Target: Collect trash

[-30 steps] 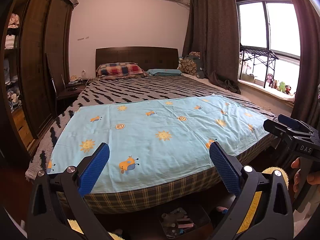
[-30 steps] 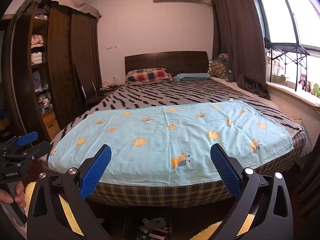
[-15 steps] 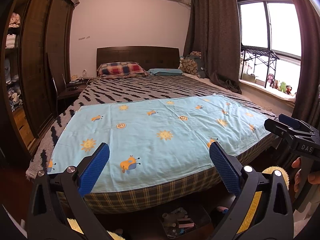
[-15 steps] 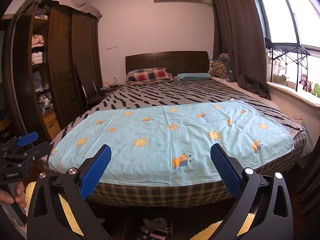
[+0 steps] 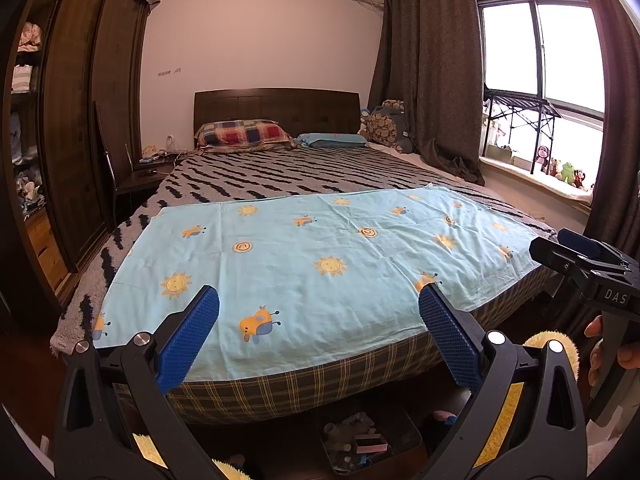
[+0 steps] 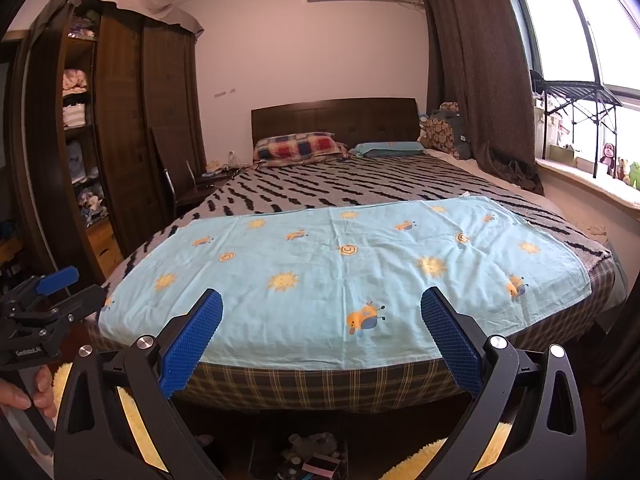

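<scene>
Here both grippers are held side by side at the foot edge of the bed, pointing up its length toward the headboard. The left gripper has its jaws spread wide with nothing between them, and so does the right gripper; each shows at the edge of the other's view, with a hand on its handle.

The light blue sheet lying across the foot of the bed looks bare: I can see no scrap or wrapper on it, nor on the striped blanket beyond. What does look like rubbish sits low down, in a dark tray on the floor just under the foot edge of the bed, holding small odds and ends too murky to name. The same clutter shows at the bottom of the right view.

So the thing that matters lies below and slightly ahead of both grippers, not out in front where they point. In each view it sits about midway between the fingers, so I cannot say which is nearer. I judge either would have to tip downward to reach it.
</scene>
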{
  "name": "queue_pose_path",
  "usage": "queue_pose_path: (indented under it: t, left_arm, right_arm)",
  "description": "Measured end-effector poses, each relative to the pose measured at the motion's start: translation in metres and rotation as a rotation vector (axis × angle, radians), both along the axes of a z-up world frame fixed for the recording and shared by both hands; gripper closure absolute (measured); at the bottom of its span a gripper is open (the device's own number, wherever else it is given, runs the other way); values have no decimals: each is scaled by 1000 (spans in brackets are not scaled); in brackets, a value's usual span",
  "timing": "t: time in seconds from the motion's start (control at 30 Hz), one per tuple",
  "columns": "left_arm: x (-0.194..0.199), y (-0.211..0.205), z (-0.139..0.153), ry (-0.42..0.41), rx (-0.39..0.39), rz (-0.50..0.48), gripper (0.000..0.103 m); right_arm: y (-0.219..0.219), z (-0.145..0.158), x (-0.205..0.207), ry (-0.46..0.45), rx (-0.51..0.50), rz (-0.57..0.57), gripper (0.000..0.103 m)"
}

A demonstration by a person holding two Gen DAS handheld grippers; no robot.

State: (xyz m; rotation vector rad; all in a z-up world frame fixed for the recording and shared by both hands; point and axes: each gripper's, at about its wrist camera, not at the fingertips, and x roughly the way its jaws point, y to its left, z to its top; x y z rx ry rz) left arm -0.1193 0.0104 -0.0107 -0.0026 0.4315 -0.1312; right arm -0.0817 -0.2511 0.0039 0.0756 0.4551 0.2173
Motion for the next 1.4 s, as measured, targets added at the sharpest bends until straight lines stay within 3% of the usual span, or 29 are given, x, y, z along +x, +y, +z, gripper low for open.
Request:
queue_pose_path:
  t: [1.13,1.4]
  left_arm:
    - [2,0,-4,22,-21,-3,8]
    - [-1,2,-2,4,-34,34,8]
  right_arm:
    - [1,0,0,0,7,2,3]
    - [3,-2,2,14,-2,2,3]
